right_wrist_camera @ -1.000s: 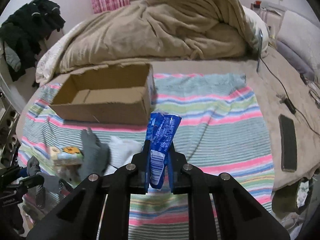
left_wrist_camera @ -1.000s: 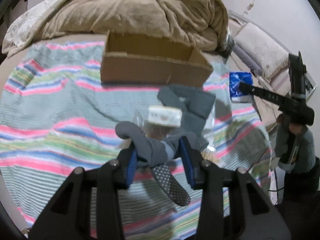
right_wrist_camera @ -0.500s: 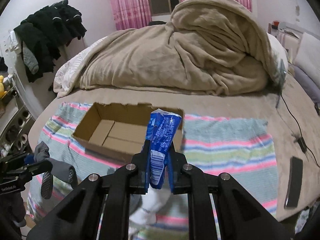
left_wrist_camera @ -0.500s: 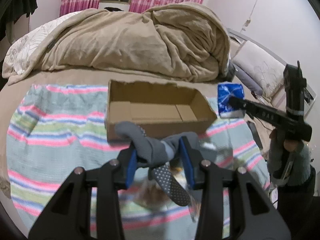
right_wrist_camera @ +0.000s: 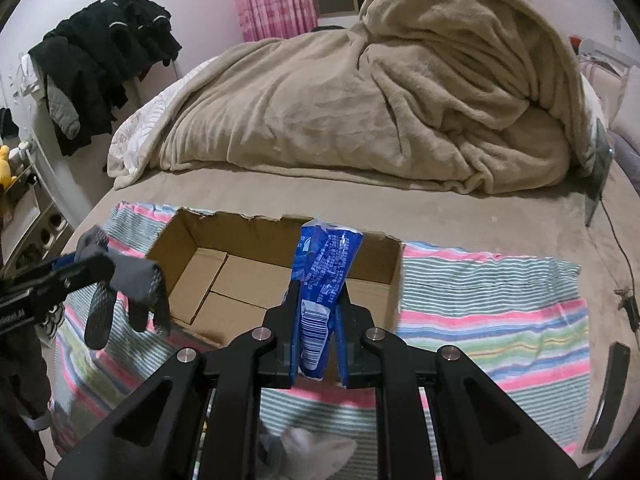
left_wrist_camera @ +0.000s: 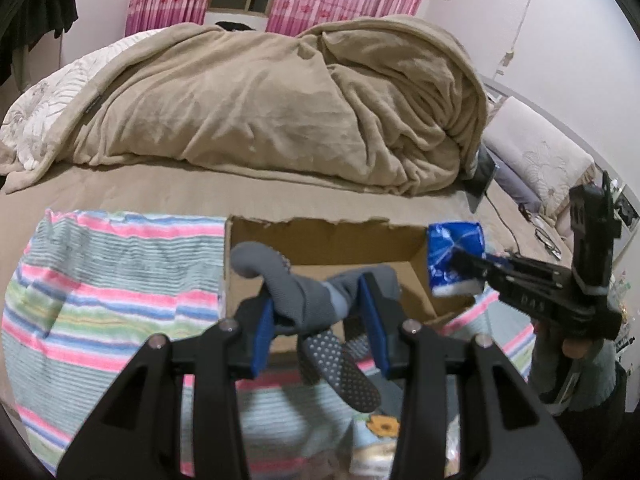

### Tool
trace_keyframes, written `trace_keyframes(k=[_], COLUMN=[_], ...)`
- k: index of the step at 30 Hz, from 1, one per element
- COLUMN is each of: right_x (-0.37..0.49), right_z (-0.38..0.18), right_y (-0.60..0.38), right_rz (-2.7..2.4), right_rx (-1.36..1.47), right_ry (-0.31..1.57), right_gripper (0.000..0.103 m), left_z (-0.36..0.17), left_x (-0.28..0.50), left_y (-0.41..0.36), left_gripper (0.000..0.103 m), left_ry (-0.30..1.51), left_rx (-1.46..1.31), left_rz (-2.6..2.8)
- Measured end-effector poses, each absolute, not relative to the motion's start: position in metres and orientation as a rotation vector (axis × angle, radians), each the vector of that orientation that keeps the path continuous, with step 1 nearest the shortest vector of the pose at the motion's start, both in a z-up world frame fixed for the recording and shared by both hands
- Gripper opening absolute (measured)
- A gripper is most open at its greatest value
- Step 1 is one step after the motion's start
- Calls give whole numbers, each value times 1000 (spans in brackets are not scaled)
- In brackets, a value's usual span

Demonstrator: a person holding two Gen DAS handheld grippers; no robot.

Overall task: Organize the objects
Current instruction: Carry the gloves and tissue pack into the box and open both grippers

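left gripper [left_wrist_camera: 320, 312] clamps a grey glove [left_wrist_camera: 304, 300], right gripper [right_wrist_camera: 316, 320] a blue packet [right_wrist_camera: 324, 268] (striped towel [right_wrist_camera: 492, 312], bed).

tongs [left_wrist_camera: 320, 324]: black frame | blue pads | silver screws | white lettering

1 cardboard box [right_wrist_camera: 276, 276], 1 grey glove [left_wrist_camera: 304, 300], 1 blue packet [right_wrist_camera: 324, 280]. 2 grippers: left gripper [left_wrist_camera: 320, 316], right gripper [right_wrist_camera: 316, 332]. 1 striped blanket [right_wrist_camera: 492, 308], 1 beige duvet [right_wrist_camera: 380, 92] at 12 o'clock.
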State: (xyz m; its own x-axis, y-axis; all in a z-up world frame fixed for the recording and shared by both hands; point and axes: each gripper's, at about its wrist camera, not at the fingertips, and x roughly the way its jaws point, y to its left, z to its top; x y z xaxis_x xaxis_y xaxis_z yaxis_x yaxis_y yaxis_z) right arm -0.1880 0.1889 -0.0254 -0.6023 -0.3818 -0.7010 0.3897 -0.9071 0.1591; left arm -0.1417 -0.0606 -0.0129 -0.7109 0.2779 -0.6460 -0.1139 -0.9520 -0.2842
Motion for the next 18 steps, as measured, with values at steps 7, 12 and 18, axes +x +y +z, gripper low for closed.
trace_keyframes(k=[7, 12, 18], right_x=[-207, -215, -219], right_z=[-45, -59, -69], right_y=[183, 180, 178], right_rz=[-2452, -2425, -2412], right_rx=[1127, 1164, 1196], right_ry=[18, 23, 27], right_gripper=[15, 15, 17], left_z=[-35, -52, -60], left_x=[-167, -180, -185], left_y=[-56, -55, -53], left_gripper=[41, 42, 44], left_ry=[-298, -299, -296], left_rx=[-1129, -1185, -1252], left_rz=[2720, 2709, 2703])
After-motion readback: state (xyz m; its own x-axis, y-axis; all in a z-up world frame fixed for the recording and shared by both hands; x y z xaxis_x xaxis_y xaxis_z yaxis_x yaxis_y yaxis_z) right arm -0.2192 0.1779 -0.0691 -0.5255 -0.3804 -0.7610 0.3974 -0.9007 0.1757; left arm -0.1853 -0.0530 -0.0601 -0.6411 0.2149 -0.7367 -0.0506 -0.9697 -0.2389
